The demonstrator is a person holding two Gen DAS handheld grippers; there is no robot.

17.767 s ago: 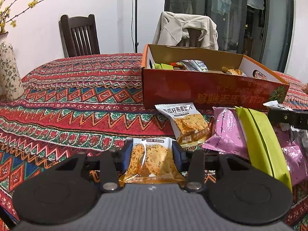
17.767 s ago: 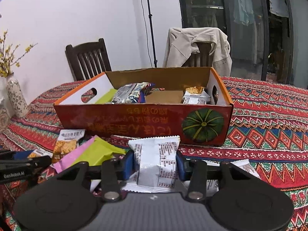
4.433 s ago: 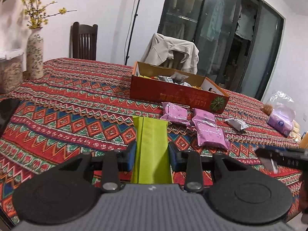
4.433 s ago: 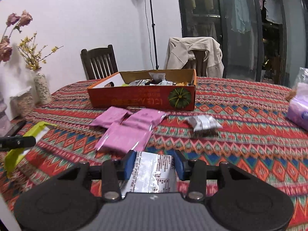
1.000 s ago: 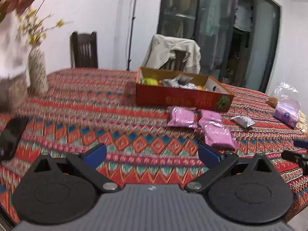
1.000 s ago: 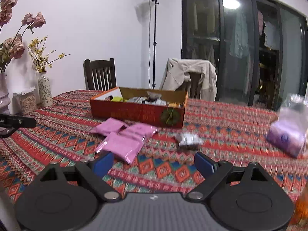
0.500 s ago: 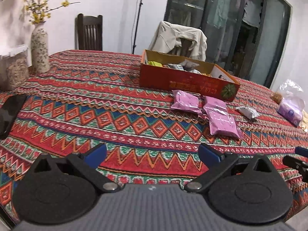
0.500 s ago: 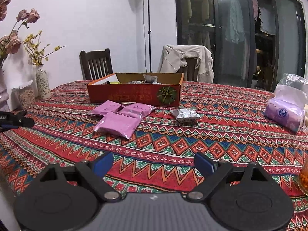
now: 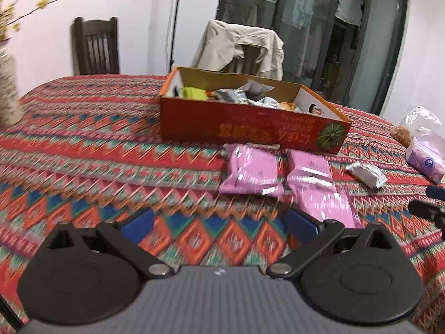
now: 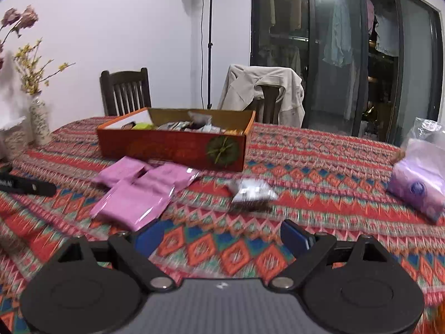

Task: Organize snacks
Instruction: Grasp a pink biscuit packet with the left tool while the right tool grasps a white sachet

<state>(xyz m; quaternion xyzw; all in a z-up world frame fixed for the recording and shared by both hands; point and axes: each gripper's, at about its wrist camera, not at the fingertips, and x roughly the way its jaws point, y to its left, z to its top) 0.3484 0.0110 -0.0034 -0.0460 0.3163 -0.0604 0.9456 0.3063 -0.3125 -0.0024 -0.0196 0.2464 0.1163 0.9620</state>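
An orange cardboard box (image 9: 250,128) (image 10: 172,146) holding several snack packs stands on the patterned tablecloth. In front of it lie three pink snack packs (image 9: 251,171) (image 10: 133,200) and one silver pack (image 9: 367,174) (image 10: 251,190). My left gripper (image 9: 221,224) hovers open over the cloth, short of the pink packs, with nothing between its blue pads. My right gripper (image 10: 222,235) is open too and empty, with the silver pack just beyond it. The right gripper's tip (image 9: 428,211) shows at the right edge of the left wrist view; the left gripper's finger (image 10: 25,185) shows at the left of the right wrist view.
A bagged purple tissue pack (image 9: 425,158) (image 10: 420,183) lies at the table's right. A patterned vase (image 10: 39,122) with flowers stands at the left. Two wooden chairs (image 10: 125,91), one draped with a beige jacket (image 10: 264,89), stand behind the table, along with a light stand (image 10: 208,41).
Both grippers, still open and empty, have moved forward and a little down toward the packs in front of the box; box and packs now look larger and nearer.
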